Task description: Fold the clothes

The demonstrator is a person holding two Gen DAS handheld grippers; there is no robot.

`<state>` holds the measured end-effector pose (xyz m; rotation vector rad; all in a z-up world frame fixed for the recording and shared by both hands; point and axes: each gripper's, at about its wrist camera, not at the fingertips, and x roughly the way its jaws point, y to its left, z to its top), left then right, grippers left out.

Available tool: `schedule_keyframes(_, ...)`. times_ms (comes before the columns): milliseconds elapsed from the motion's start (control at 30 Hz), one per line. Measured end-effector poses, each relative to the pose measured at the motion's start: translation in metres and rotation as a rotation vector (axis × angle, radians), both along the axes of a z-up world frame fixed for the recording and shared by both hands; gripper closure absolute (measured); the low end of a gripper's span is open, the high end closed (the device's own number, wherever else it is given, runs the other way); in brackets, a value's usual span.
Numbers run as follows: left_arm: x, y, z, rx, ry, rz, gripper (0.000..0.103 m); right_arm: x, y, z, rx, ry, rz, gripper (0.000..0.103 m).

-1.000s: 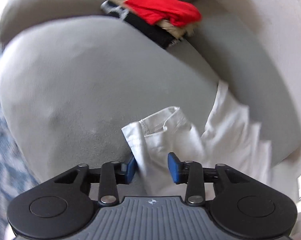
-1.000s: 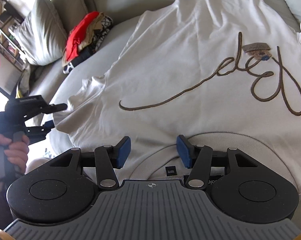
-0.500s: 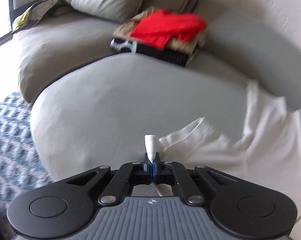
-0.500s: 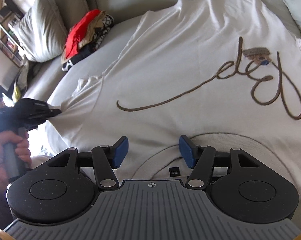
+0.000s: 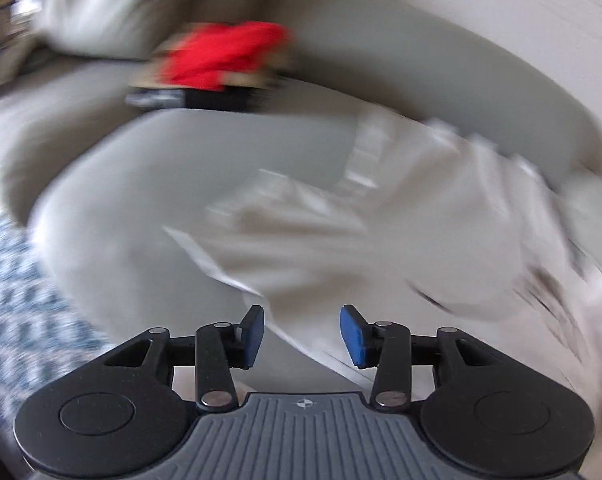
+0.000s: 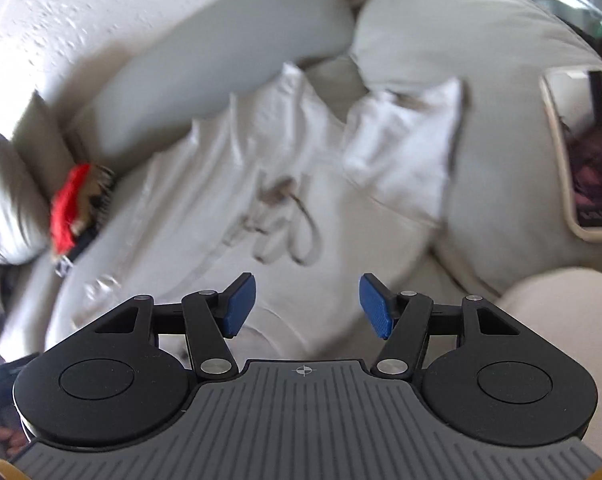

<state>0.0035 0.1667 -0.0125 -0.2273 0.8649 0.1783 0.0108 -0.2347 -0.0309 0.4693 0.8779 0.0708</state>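
Half a second back the left gripper (image 5: 302, 335) was pinched on the sleeve tip; now its jaws stand apart with nothing between them, and the sleeve lies thrown inward over the white sweatshirt (image 6: 237, 184). Both views are smeared with motion, so details are rough.

Biggest thing first: the grey sofa (image 5: 205, 184), with the sweatshirt spread across its seat, long axis running from near to far toward the backrest. In the right view the other sleeve (image 6: 405, 148) lies far and right of the right gripper (image 6: 308, 306), which is also spread wide and empty, so I'd guess that hand is closer to it. Far left sits a folded pile topped in red (image 6: 69, 208), well clear. A phone (image 6: 581, 152) rests on the right armrest, out of the way.
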Motion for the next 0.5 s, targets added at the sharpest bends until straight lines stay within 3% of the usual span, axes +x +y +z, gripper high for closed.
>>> schedule_keyframes(133, -0.023, -0.065, -0.01, 0.018, -0.002, -0.182, 0.061, -0.013, 0.009, -0.017, -0.01, 0.011, 0.102, 0.053)
schedule_keyframes(267, -0.041, -0.102, -0.02, 0.043, -0.044, -0.223, 0.062, -0.017, 0.027, -0.025, -0.081, -0.01, 0.186, 0.053)
schedule_keyframes(500, -0.035, -0.133, -0.038, 0.202, -0.058, -0.289, 0.063, -0.013, 0.048, -0.036, -0.216, -0.036, 0.245, 0.053)
